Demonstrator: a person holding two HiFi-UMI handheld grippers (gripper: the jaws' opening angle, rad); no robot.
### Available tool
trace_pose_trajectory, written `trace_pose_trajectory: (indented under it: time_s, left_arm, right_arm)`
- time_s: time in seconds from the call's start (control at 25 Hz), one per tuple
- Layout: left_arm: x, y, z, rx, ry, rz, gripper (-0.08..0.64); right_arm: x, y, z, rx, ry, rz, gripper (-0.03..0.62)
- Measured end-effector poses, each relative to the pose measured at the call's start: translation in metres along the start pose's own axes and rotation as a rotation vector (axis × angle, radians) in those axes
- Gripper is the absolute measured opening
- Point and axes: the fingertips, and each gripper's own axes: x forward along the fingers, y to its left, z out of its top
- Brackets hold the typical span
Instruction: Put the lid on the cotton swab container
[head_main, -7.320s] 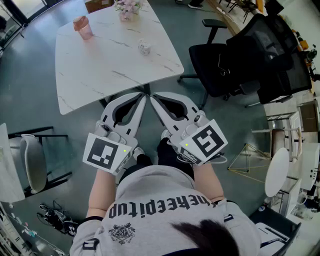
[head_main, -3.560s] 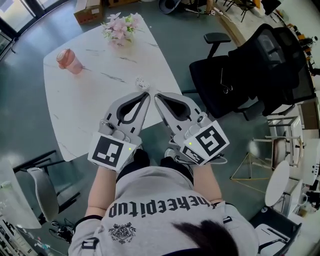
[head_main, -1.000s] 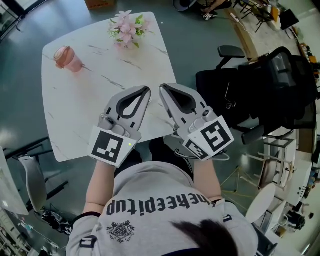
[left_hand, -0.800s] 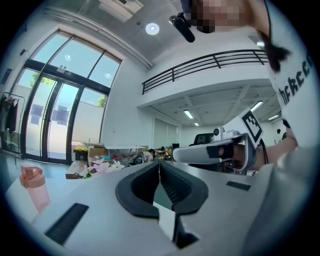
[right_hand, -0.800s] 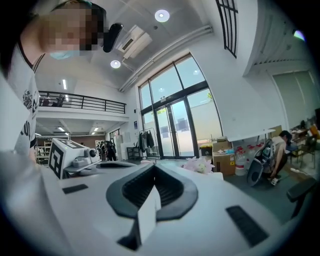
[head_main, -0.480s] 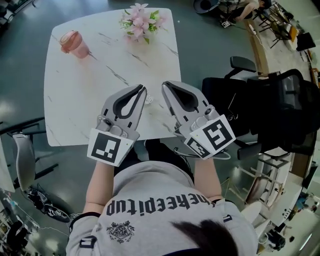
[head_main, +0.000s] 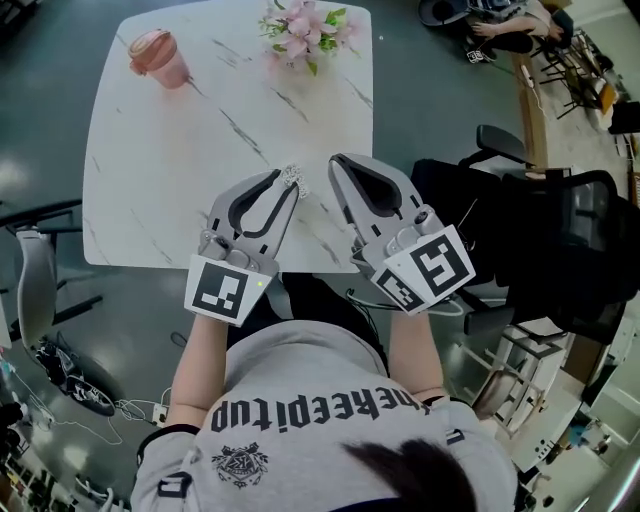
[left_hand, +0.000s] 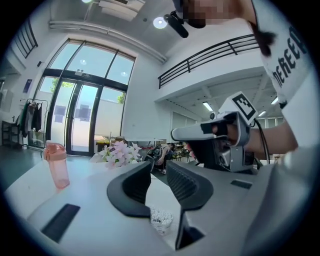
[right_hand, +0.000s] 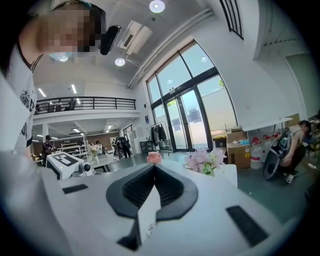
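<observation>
**Item:** cotton swab container (left_hand: 161, 219). A small pale tub, uncovered, with white swab heads showing at its mouth.

**Location:** on the white marble table (head_main: 170, 170), toward its near right edge. It sits just beyond the tips of the left gripper (left_hand: 159, 170) and to the left of the right gripper (right_hand: 154, 169).

**Lid:** we cannot find it in any view.

**Handling (our judgement):** light, thin-walled and smooth, so apt to skid or tip and spill its swabs. We would steady it low on the wall with gentle pressure. We would take the lid by its rim.

**Left gripper:** the jaws stand a little apart and have just been opening. Nothing lies between the pads. We see the container through the gap, ahead and below.

**Right gripper:** the jaws meet at the tips and hold nothing.

**Also present:** a pink cup (head_main: 160, 57) at the far left and flowers (head_main: 303, 25) at the far edge.
</observation>
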Motion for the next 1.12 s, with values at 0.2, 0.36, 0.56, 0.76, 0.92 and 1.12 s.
trace_pose_trajectory:
  time_s: [0.2, 0.36, 0.56, 0.76, 0.92, 1.12]
  left_arm:
    - [0.002, 0.001, -0.025, 0.024, 0.04, 0.051, 0.148]
    - [0.004, 0.002, -0.049, 0.033, 0.074, 0.095, 0.189]
    - [0.007, 0.0, -0.075, 0.01, 0.124, 0.121, 0.23]
    - [0.012, -0.005, -0.099, 0.001, 0.169, 0.129, 0.256]
    - [0.015, -0.006, -0.116, -0.005, 0.207, 0.151, 0.267]
    - [0.018, -0.004, -0.132, -0.006, 0.243, 0.171, 0.276]
  right_arm:
    - [0.003, -0.004, -0.009, 0.007, 0.018, 0.025, 0.012]
    - [0.005, -0.009, -0.018, 0.017, 0.033, 0.03, 0.012]
    - [0.008, -0.015, -0.027, 0.022, 0.053, 0.045, 0.012]
    - [0.012, -0.02, -0.035, 0.018, 0.07, 0.058, 0.012]
    - [0.013, -0.023, -0.043, 0.024, 0.09, 0.062, 0.012]
    - [0.015, -0.025, -0.053, 0.032, 0.108, 0.066, 0.012]
